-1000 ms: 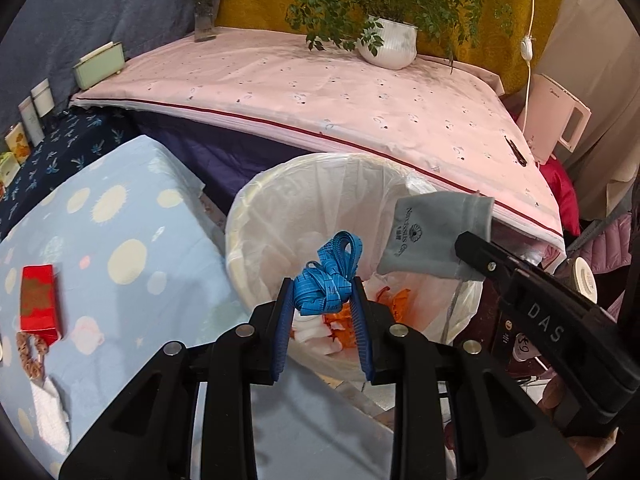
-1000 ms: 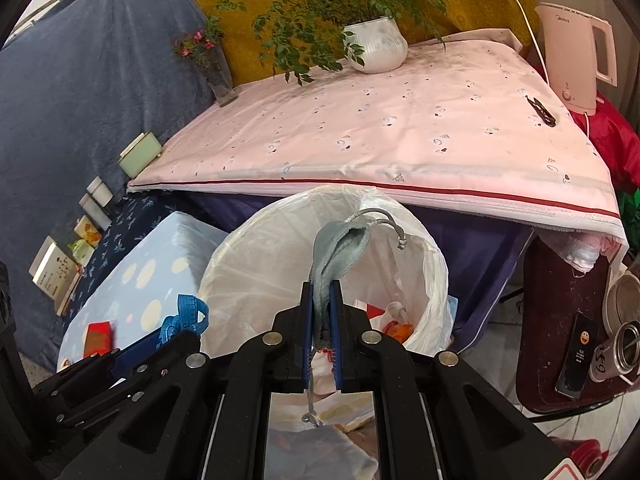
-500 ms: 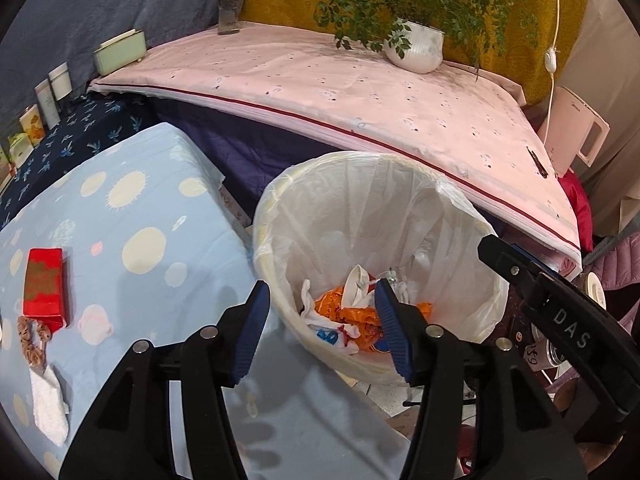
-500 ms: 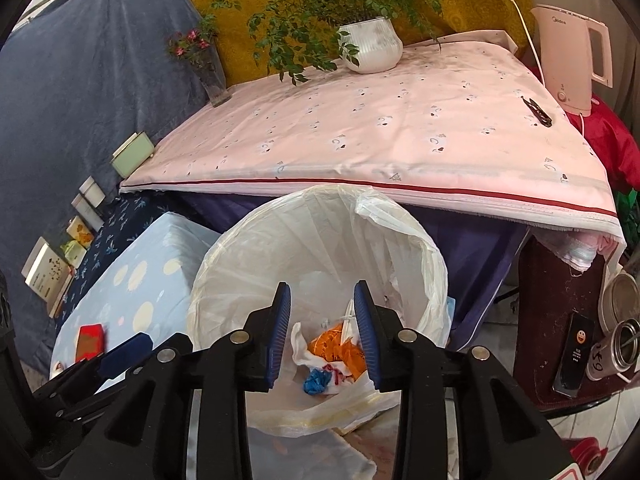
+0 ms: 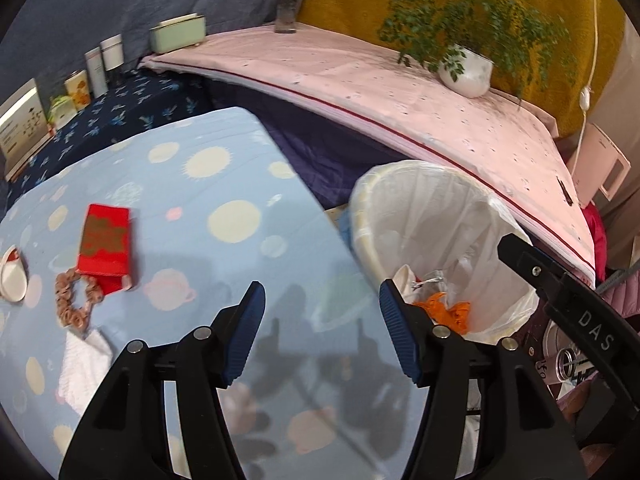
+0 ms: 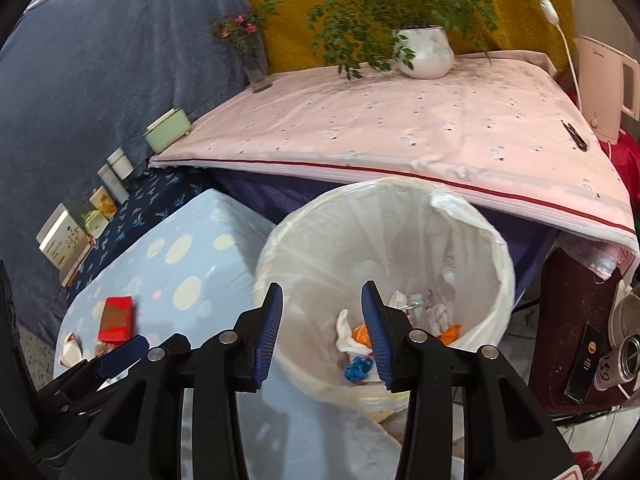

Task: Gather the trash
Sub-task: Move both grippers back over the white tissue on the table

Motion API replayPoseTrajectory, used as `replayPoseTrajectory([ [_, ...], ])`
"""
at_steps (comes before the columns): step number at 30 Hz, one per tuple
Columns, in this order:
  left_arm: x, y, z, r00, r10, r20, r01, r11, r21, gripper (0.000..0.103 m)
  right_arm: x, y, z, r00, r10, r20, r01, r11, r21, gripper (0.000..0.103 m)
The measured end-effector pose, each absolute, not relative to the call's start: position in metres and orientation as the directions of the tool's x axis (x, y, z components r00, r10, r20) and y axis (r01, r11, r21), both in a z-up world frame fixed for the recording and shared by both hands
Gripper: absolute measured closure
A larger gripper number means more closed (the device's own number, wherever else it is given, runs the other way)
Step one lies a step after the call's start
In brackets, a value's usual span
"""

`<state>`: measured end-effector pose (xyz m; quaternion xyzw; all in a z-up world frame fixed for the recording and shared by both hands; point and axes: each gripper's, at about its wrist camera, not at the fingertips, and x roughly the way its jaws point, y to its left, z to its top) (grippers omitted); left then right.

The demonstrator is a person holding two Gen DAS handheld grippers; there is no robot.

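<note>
- Left gripper point(image 5: 320, 320): jaws are opening and stand well apart, nothing between them. It hangs over the near edge of the table point(image 5: 224, 184), which carries a light-blue spotted cloth.
- Right gripper point(image 6: 322, 328): jaws are opening, with a moderate gap and nothing between the pads. It points down toward the near rim of the trash bin point(image 6: 496, 240).
- Trash bin: round, lined with a white bag, standing just beside the right edge of the table. Collected trash lies at the bottom: orange scraps point(image 6: 360, 334), white crumpled paper point(image 6: 344, 330) and a blue strap point(image 6: 358, 368).
- Table, left part: white tissue point(image 5: 82, 364) nearest, then a beige scrunchie point(image 5: 76, 300) touching a red packet point(image 5: 106, 244). A small white cup point(image 5: 12, 280) lies at the left edge.
- Behind the table: a dark-blue patterned surface point(image 5: 132, 112) with a row of small boxes and cans point(image 5: 96, 64) along its far side.
- Farther back: a raised surface under a pink cloth point(image 6: 400, 128). On it stand a green box point(image 6: 168, 134), a glass vase with flowers point(image 6: 252, 60) and a potted plant in a white pot point(image 6: 424, 54).
- Far right: a pink kettle point(image 6: 604, 88).
</note>
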<state>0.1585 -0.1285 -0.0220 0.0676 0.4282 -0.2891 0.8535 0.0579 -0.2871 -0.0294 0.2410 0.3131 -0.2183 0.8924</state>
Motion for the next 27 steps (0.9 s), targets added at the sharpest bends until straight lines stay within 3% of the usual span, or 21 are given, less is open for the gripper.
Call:
replayPoseTrajectory([
  [14, 0.177, -0.036, -0.025, 0.528, -0.347, -0.775, 0.401, 0.906, -0.133, 0.044, 0.095, -0.207, -0.019, 0.730, -0.150, -0.666, 0.415, 0.872, 0.258, 0.057],
  [27, 0.189, 0.037, -0.047, 0.526, -0.273, -0.805, 0.271, 0.951, -0.145, 0.033, 0.120, -0.147, -0.022, 0.722, -0.085, -0.687, 0.324, 0.918, 0.227, 0.057],
])
